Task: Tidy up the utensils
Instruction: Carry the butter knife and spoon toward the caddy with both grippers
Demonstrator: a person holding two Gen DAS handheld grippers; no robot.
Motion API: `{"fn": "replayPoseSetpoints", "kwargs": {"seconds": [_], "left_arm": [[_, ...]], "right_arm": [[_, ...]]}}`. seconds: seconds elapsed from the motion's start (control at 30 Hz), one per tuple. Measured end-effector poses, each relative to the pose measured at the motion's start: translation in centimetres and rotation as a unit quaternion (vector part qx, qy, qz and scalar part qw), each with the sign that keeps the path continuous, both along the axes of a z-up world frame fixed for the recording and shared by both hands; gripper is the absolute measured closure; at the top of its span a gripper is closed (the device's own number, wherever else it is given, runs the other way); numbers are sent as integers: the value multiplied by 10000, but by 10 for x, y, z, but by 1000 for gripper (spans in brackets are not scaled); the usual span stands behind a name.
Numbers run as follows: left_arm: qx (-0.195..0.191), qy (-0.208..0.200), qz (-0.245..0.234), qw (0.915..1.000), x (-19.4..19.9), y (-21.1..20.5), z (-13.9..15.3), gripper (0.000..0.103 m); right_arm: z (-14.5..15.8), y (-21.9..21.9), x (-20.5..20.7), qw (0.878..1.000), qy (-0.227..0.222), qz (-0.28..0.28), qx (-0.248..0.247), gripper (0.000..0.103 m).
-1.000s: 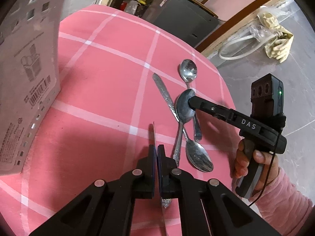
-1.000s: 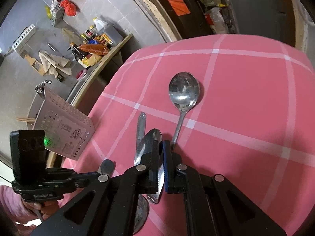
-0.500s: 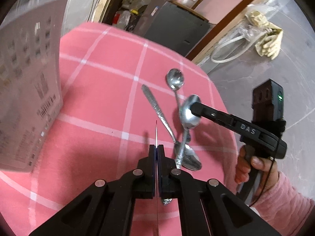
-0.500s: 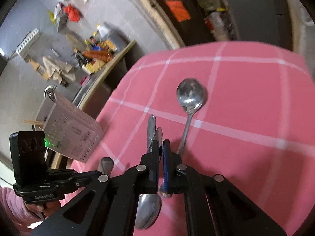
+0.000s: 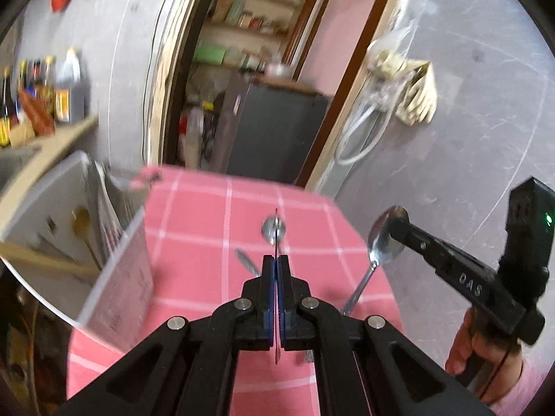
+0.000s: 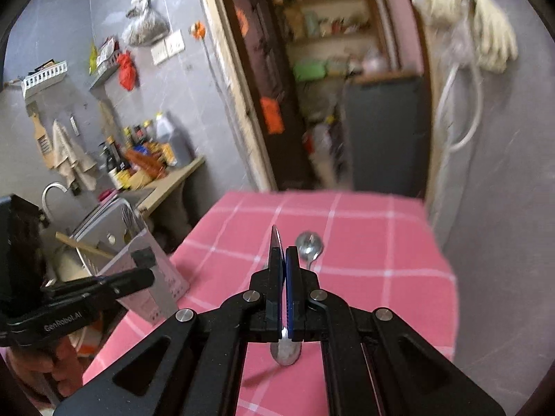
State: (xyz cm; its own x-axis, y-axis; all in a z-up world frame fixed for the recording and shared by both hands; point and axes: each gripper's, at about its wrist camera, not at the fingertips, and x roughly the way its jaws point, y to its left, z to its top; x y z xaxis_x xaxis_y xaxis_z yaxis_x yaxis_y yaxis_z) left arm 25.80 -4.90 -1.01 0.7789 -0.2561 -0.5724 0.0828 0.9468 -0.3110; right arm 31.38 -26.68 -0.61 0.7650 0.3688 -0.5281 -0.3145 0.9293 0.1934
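My left gripper [image 5: 276, 260] is shut on a thin flat utensil [image 5: 276, 228] seen edge-on, held above the pink checked table [image 5: 194, 222]. My right gripper [image 6: 285, 253] is shut on a steel spoon [image 6: 275, 242] by its bowl; in the left wrist view that spoon [image 5: 385, 239] hangs in the air at the right, handle down. Another spoon [image 6: 309, 244] lies on the cloth ahead, and a utensil handle [image 5: 247, 260] lies left of my left fingers. A grey perforated utensil holder [image 5: 125, 270] stands at the table's left edge; it also shows in the right wrist view [image 6: 149, 277].
A third spoon bowl [image 6: 285, 352] lies on the cloth under the right gripper. Left of the table is a sink [image 6: 93, 228] with a wooden stick across it and a counter with bottles [image 6: 138, 152]. A dark cabinet [image 5: 274, 128] stands behind the table.
Both grippers have lifted and tilted up, each carrying its utensil; the view now takes in the doorway and walls. The right gripper's spoon is well off the table. The holder is nearer the left gripper.
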Motion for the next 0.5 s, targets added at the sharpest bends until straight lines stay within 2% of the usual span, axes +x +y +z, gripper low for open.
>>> {"fn": "replayPoseSetpoints", "kwargs": {"seconds": [0.13, 0.27, 0.5], "left_arm": [[86, -344, 41, 9994, -10, 10, 30, 101], [204, -455, 95, 9987, -15, 25, 51, 101], [217, -592, 227, 9978, -22, 61, 69, 101]], "right_arm": [[39, 9, -27, 9981, -584, -188, -11, 101], [74, 33, -39, 9942, -1064, -132, 18, 101], [105, 77, -45, 9896, -1424, 30, 197, 101]]}}
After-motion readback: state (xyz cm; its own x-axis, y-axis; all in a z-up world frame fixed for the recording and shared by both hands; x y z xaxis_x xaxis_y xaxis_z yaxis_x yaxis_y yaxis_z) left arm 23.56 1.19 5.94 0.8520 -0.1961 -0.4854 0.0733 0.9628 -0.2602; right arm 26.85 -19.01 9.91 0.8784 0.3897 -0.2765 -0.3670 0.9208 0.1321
